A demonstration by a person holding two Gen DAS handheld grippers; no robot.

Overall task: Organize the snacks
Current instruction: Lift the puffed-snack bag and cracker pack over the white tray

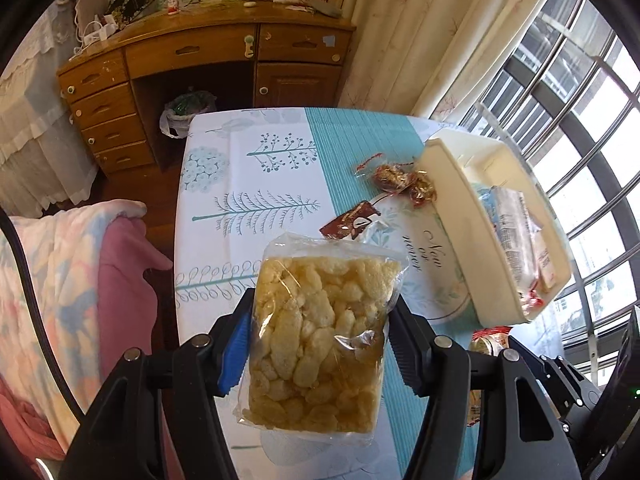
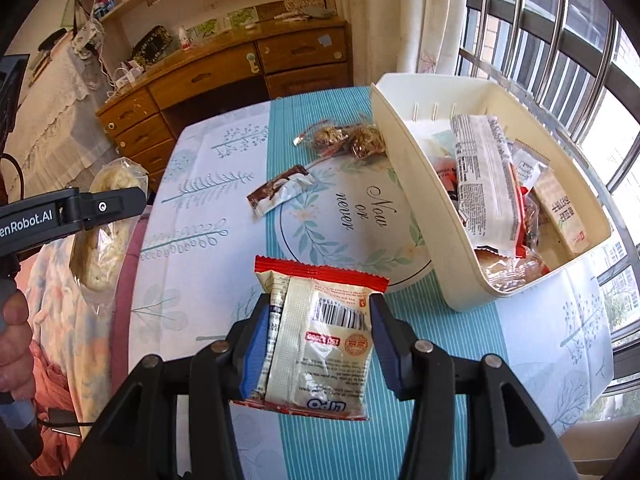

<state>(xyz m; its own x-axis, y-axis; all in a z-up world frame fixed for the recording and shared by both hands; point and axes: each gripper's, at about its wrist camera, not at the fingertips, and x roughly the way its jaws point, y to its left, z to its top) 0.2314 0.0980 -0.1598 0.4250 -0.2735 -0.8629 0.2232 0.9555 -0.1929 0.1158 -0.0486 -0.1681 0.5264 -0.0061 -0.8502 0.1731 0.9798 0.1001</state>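
Candies [image 2: 348,138] and brown sachet [image 2: 280,192] lie beside cream bin [image 2: 404,184]

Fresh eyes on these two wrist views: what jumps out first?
Both tools are loaded: the left hand-held gripper grips a clear bag of puffed snacks, the right hand-held gripper a red-edged snack packet, barcode side up. Further right on the floral tablecloth sits a cream bin already crowded with packets. Left of it lie loose gold-wrapped sweets and a brown sachet.
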